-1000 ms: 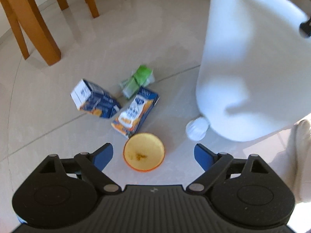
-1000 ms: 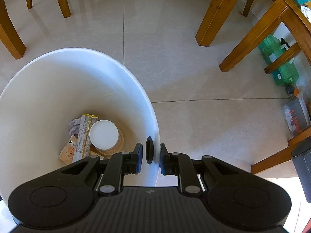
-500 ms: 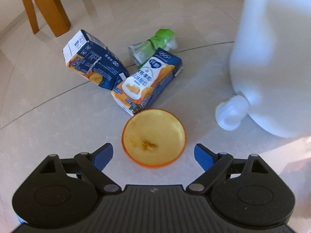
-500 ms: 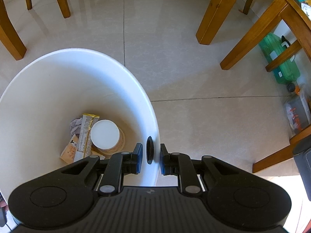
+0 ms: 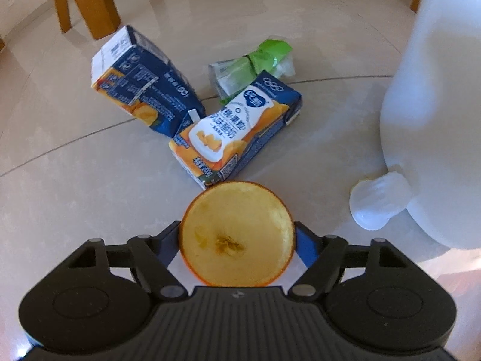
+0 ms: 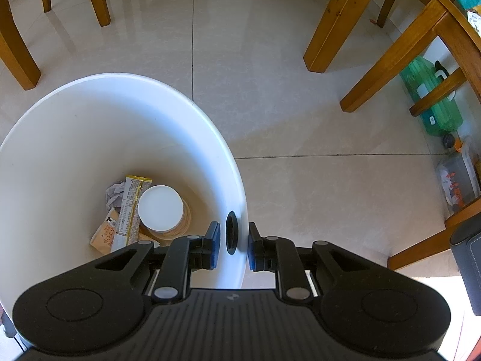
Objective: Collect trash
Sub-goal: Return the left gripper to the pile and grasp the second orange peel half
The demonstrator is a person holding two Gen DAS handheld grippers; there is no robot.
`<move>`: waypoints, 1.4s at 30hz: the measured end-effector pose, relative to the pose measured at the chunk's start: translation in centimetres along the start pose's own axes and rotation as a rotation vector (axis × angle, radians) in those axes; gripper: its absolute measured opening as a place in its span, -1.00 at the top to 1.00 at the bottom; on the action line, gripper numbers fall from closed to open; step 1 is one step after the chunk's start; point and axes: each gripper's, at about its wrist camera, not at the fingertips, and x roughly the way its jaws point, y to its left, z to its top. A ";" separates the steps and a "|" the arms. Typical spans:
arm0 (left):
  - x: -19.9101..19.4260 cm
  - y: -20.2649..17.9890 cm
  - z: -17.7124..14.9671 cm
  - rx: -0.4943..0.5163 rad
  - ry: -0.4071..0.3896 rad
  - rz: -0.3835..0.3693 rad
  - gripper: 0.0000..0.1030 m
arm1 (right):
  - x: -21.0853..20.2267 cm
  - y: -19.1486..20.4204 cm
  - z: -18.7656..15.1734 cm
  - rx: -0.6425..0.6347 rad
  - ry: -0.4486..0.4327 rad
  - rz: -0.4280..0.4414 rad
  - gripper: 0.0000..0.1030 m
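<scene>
A hollow half orange peel [image 5: 237, 234] lies open side up on the tiled floor, between the fingers of my left gripper [image 5: 237, 242]. The jaws are closing, and the blue pads touch the peel's two sides. Beyond it lie two blue-and-orange drink cartons [image 5: 144, 81] [image 5: 237, 132], a green wrapper [image 5: 249, 66] and a crumpled white piece [image 5: 378, 204] beside the white bin [image 5: 436, 90]. My right gripper [image 6: 233, 240] is shut on the bin's wall [image 6: 75, 150] at the rim. Inside the bin are a white-lidded cup [image 6: 160, 207] and wrappers [image 6: 129, 207].
Wooden chair and table legs stand around: at the back left [image 5: 99, 3] and at the upper right [image 6: 339, 21]. A green container [image 6: 430, 96] and a clear box [image 6: 457, 180] sit under the furniture on the right. A dark object [image 6: 469, 270] is at the right edge.
My left gripper has come down over the trash pile, so the orange peel now sits between its fingers, and the jaws have narrowed onto it. The right gripper and bin have stayed still.
</scene>
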 end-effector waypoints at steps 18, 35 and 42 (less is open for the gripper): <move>-1.9 0.6 0.2 0.045 0.001 -0.027 -0.23 | 0.3 -0.9 0.2 0.050 0.003 0.030 0.78; -6.9 1.9 2.3 0.118 0.004 -0.113 -0.21 | 0.4 -0.4 0.2 -0.003 0.005 0.012 0.77; -13.4 2.7 4.4 0.148 0.000 -0.138 -0.21 | 0.4 -0.5 0.2 -0.008 0.005 0.015 0.77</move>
